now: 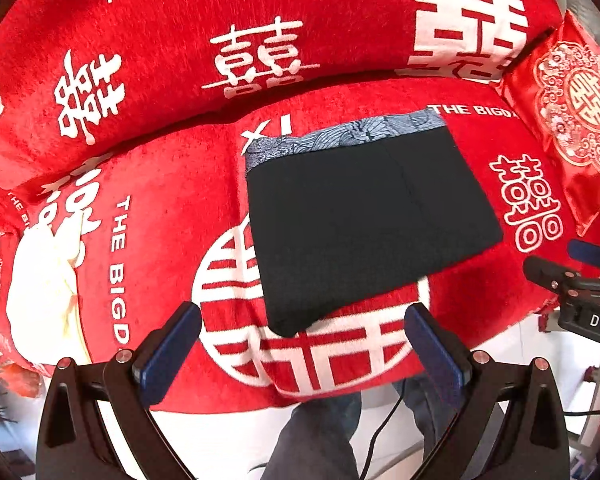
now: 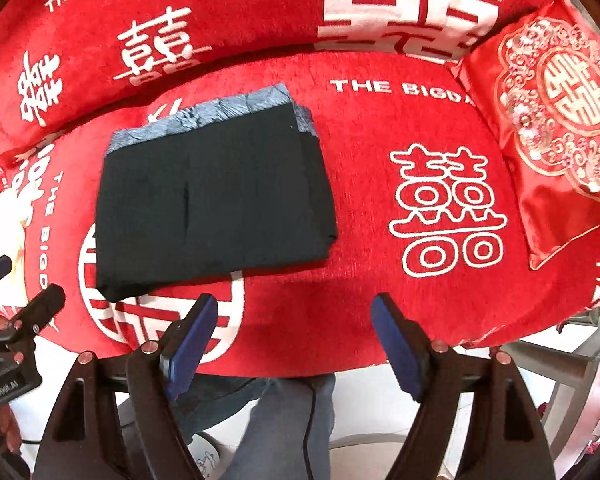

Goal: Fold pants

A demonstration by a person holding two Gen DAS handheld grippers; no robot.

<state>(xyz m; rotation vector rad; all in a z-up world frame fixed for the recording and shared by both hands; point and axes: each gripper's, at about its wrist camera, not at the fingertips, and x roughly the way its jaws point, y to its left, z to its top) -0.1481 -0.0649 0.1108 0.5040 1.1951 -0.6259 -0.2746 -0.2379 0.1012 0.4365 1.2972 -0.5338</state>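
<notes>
Folded pants [image 1: 364,216] on red sofa cover [image 1: 480,300], both grippers' jaws wide, empty

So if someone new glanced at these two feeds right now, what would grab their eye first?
The folded black pants with a grey patterned waistband, a neat rectangle in the middle of the red sofa cover printed with big white characters. Next, the shiny embroidered red cushion at the right end. Both the left gripper and right gripper hover above with jaws open and empty.

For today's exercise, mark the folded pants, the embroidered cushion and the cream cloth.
Folded pants [image 2: 216,204]: right wrist view, middle of the dark top layer.
Embroidered cushion [image 2: 568,92]: right wrist view, its round emblem.
Cream cloth [image 1: 44,280]: left wrist view, its bunched middle.
</notes>
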